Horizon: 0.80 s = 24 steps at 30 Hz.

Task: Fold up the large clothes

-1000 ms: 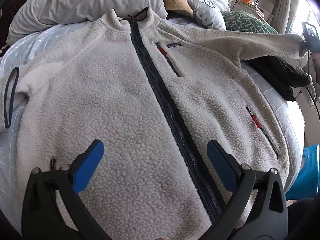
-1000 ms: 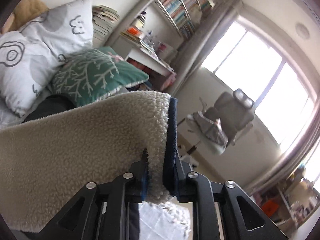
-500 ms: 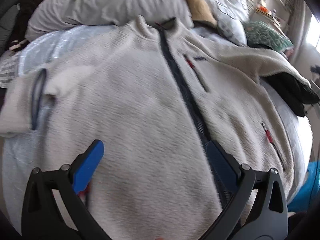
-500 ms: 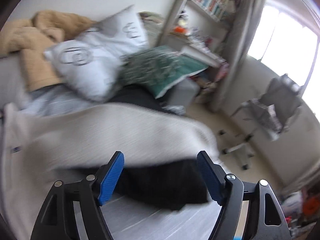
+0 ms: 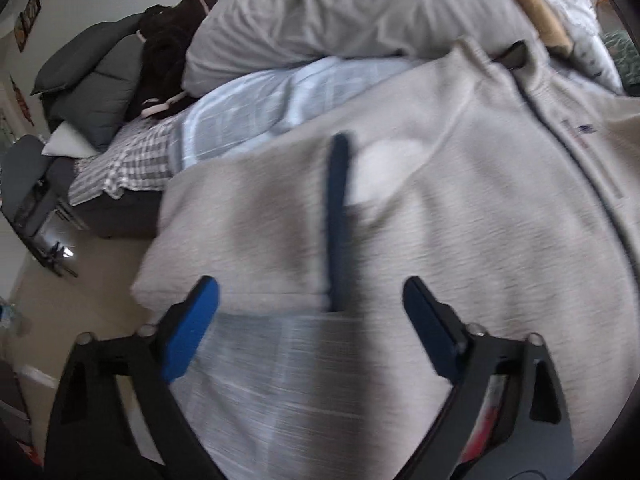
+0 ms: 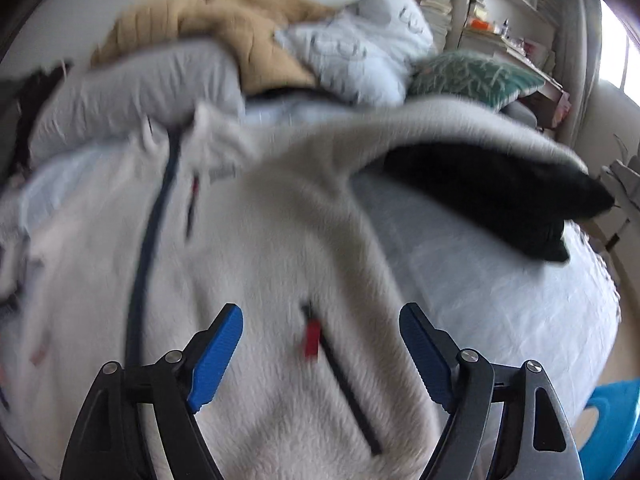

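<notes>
Now both grippers empty over fleece jacket (image 6: 280, 240), fingers apart.

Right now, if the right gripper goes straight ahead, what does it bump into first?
Probably the fleece jacket, near its red pocket zipper pull. The right gripper is open and empty; blur hides the depth.

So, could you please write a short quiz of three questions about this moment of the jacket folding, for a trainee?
1. True or false: the right gripper is clamped on the fleece jacket.
2. Which item lies under the jacket's far sleeve? A) black garment B) green cushion C) a book
3. Fill in: the left gripper hovers near the sleeve cuff with the dark ____ trim.

Key: 1 false, its jaws stand open, nothing between them; 2 A; 3 blue.
</notes>
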Each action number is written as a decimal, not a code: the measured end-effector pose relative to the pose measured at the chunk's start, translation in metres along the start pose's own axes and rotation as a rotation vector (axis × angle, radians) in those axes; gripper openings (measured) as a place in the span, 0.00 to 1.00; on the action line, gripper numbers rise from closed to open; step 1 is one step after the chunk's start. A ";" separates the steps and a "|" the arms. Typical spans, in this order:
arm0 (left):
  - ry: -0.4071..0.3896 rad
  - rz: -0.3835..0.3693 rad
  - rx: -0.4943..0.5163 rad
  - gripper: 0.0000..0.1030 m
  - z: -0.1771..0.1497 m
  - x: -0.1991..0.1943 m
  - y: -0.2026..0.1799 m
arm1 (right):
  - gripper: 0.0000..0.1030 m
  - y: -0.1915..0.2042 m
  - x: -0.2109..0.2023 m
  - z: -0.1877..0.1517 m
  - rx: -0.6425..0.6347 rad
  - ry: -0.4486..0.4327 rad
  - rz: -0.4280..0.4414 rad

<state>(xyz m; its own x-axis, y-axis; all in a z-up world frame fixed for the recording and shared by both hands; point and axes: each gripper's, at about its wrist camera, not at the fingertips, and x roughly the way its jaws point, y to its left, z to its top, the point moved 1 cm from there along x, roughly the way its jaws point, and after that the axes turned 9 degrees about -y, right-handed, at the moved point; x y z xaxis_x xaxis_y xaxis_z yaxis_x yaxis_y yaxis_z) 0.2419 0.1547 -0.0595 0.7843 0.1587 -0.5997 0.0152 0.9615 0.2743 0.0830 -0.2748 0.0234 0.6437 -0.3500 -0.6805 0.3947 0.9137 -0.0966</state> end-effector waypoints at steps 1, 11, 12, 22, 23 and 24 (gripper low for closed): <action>0.008 0.001 -0.002 0.64 -0.004 0.004 0.008 | 0.79 0.008 0.006 -0.002 -0.023 0.039 0.004; -0.133 0.198 -0.132 0.04 0.043 -0.008 0.142 | 0.78 0.013 0.010 0.011 -0.082 -0.034 -0.003; -0.128 0.237 -0.135 0.04 0.050 -0.005 0.160 | 0.78 0.012 0.014 0.009 -0.073 -0.026 0.009; 0.073 0.196 -0.515 0.84 0.012 0.008 0.247 | 0.80 0.014 0.024 0.013 -0.056 0.006 0.038; 0.133 0.118 -0.577 0.84 -0.001 0.015 0.240 | 0.80 0.015 0.025 0.013 -0.054 0.011 0.037; 0.166 0.064 -0.626 0.84 -0.010 0.020 0.234 | 0.80 0.016 0.027 0.013 -0.054 0.016 0.039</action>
<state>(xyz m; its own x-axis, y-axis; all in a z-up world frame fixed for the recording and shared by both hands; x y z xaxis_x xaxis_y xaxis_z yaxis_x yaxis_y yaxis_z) 0.2548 0.3854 -0.0149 0.6645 0.2039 -0.7189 -0.4316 0.8901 -0.1464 0.1154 -0.2726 0.0131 0.6470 -0.3111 -0.6961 0.3335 0.9365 -0.1085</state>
